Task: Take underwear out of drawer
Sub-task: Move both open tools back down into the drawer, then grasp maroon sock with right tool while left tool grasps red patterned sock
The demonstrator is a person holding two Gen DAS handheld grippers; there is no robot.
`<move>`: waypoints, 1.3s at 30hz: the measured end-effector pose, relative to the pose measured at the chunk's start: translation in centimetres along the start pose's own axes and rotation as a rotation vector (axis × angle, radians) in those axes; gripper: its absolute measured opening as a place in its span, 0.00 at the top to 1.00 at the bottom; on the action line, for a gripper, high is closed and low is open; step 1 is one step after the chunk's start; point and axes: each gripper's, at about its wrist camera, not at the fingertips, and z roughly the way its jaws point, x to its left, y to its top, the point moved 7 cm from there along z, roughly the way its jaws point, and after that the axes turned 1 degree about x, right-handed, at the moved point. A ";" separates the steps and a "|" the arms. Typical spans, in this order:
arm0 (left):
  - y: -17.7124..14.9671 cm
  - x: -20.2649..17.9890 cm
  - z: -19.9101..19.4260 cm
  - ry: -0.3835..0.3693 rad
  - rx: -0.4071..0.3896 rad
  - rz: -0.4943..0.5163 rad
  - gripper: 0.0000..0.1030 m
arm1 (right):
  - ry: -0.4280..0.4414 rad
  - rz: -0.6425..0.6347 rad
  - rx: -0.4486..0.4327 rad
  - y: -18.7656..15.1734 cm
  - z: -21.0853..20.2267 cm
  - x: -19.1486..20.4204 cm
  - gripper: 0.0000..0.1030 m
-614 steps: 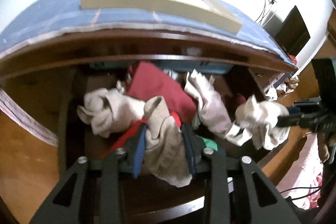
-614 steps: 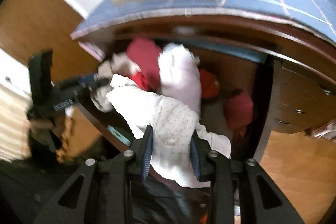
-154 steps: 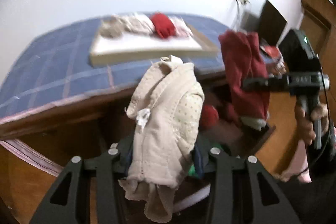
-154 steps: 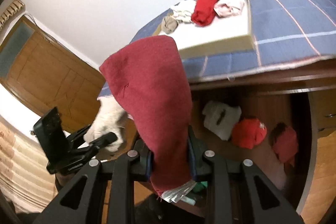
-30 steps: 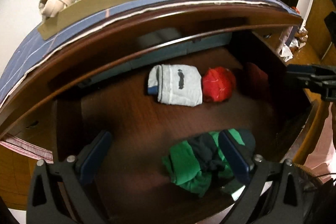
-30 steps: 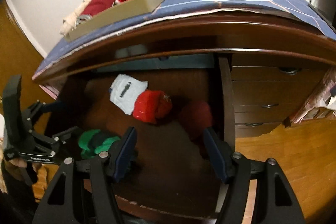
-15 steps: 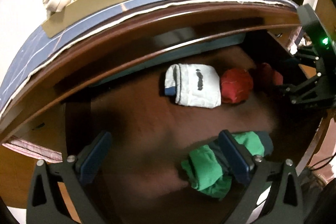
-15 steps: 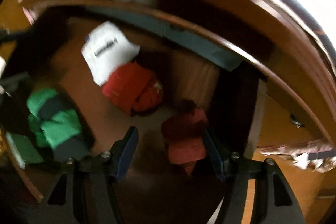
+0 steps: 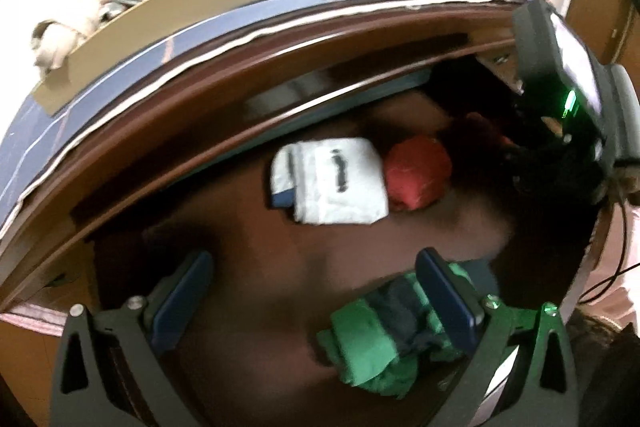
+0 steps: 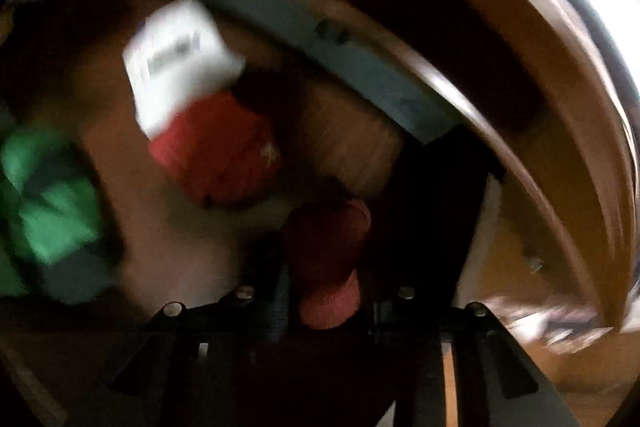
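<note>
Because the dark red underwear [image 10: 326,259] lies at the drawer's [image 9: 248,275] three-o'clock end, the right gripper [image 10: 324,301] pitches steeply down there, its jaws just closed in and, through the blur, seemingly pinching the bundle. The left gripper [image 9: 316,295] hangs wide open and empty, angled down at six o'clock, its right finger over the green underwear [image 9: 372,343], probably the next pick.

A dark-red underwear bundle [image 10: 326,251] sits pinched at six o'clock in the drawer [image 10: 368,147]; a red bundle [image 10: 218,155] and white folded pair [image 10: 176,75] lie toward ten o'clock.
</note>
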 end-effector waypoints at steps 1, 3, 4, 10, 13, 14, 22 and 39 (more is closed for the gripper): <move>0.3 -0.4 0.1 -0.012 -0.003 0.010 0.00 | 0.076 0.075 -0.051 -0.1 -1.4 -0.6 0.68; 1.0 -1.2 0.3 -0.024 -0.010 0.038 0.00 | 0.151 0.167 -0.116 -0.4 -3.2 -1.5 0.68; 1.5 -1.9 0.5 -0.031 -0.015 0.065 0.00 | 0.185 0.217 -0.154 -0.8 -4.4 -2.0 0.68; 4.4 -5.7 2.5 -0.077 -0.020 0.190 0.05 | 0.230 0.337 -0.276 -2.8 -8.9 -3.5 0.68; 5.3 -7.7 4.3 -0.090 0.012 0.244 0.11 | 0.238 0.350 -0.304 -2.6 -9.9 -4.3 0.68; 5.5 -8.4 4.9 -0.102 0.031 0.265 0.13 | 0.237 0.349 -0.310 -2.8 -10.4 -4.4 0.68; 6.2 -10.9 8.9 -0.051 0.104 0.381 0.20 | 0.247 0.363 -0.341 -2.9 -11.1 -4.4 0.68; 5.3 -11.9 10.6 -0.165 0.104 0.356 0.61 | 0.252 0.420 -0.349 -3.1 -11.4 -4.8 0.68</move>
